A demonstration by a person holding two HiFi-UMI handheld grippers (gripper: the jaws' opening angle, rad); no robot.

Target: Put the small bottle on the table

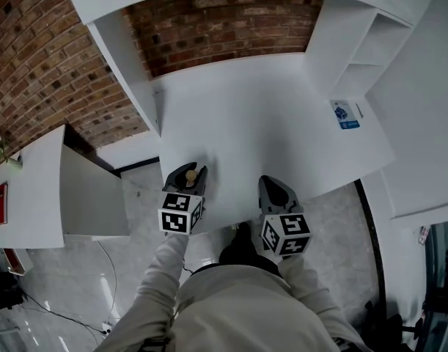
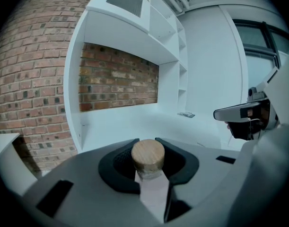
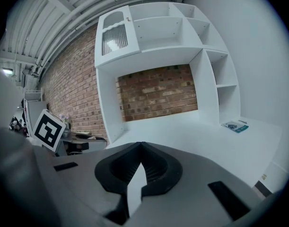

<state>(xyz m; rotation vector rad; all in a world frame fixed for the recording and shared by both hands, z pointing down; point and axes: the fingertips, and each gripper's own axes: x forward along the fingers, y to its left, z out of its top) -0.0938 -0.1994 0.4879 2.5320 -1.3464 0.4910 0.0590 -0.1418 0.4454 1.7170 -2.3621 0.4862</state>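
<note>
Meanwhile left gripper point(image 1: 193, 171) fingers pinch small bottle point(image 2: 148, 155); right gripper point(image 3: 141, 148) fingers pressed together; blue leaflet point(image 1: 344, 114) on table point(image 1: 245, 116).

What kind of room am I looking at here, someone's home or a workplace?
Probably a study or office corner, perhaps a mock-up in a lab or showroom; I can't tell which. It has a white built-in desk with open shelves beside and above it, set against an exposed brick wall.
</note>
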